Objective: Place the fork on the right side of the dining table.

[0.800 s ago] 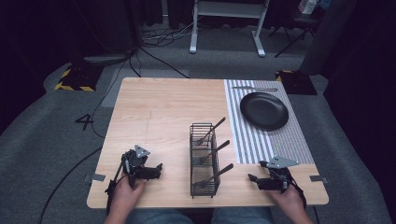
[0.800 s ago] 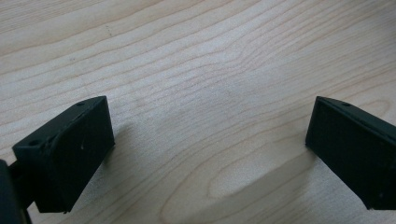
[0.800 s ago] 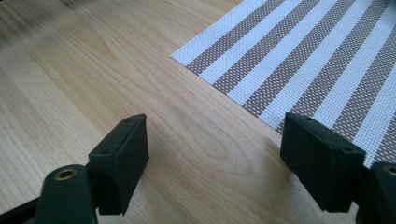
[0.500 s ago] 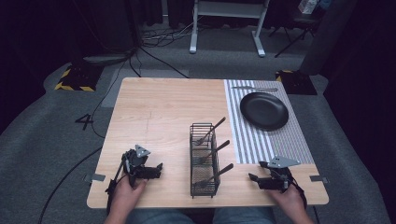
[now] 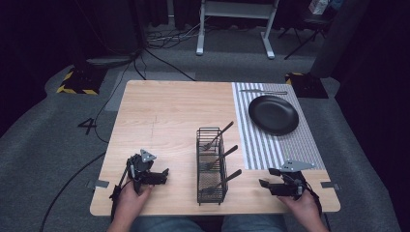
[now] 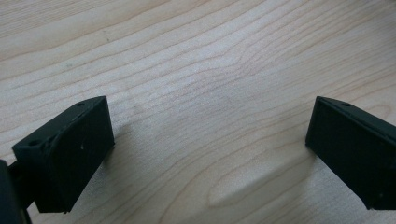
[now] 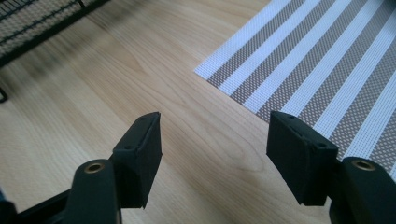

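Both grippers rest at the near edge of the table, jaws spread and holding nothing: left gripper over bare wood, right gripper just off the near corner of the striped placemat. In the left gripper view I see only wood grain between the jaws; in the right gripper view the mat's corner lies just ahead, and a bit of the wire caddy sits at the upper left. Between my two grippers stands that black wire caddy, upright, with three dark-handled pieces of cutlery leaning out toward the right, one per compartment as far as I can tell. My judgement: each piece is light, stiff and slim, likely slick on the handle, so I would pinch mid-handle, where it clears the rim, and draw along its lean to avoid snagging the mesh. The caddy looks light enough to tip or slide if a piece catches. Farther off, a black plate sits on the mat, with a utensil lying beyond it at the far edge. On the floor left of the table a "4" is marked; I can read no brands or labels.
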Tool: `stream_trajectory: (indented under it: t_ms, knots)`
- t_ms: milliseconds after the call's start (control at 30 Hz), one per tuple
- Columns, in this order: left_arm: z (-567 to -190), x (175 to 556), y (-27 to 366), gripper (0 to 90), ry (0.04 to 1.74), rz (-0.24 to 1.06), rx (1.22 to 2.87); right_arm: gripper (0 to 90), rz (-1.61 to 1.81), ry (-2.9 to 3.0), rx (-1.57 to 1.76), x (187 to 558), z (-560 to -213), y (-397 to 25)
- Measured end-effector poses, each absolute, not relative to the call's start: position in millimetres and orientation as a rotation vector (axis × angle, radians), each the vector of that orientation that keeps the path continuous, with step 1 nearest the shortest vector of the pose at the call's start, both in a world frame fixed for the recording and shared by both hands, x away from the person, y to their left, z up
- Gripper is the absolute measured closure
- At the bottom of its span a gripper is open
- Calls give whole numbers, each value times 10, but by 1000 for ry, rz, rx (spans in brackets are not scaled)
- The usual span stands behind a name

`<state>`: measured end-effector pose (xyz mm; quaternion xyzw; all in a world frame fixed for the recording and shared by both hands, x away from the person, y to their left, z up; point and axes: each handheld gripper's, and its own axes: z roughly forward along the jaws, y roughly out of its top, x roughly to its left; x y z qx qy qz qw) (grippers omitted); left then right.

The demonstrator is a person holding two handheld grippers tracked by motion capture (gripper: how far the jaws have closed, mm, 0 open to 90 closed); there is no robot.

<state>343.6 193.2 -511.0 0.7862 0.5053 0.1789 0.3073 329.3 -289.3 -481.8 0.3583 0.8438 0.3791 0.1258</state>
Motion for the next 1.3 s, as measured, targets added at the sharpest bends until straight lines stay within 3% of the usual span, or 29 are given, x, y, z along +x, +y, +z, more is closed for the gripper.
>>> stream_trajectory:
  t_ms: [733,1300]
  knots:
    - [-5110,3391,1940,35,1329,476,2073,377,1124,2506,946,3278,-4119,-2550]
    - [-5109,3377,1936,35,1336,475,2070,381,1227,2517,911,3272,-3838,-2344]
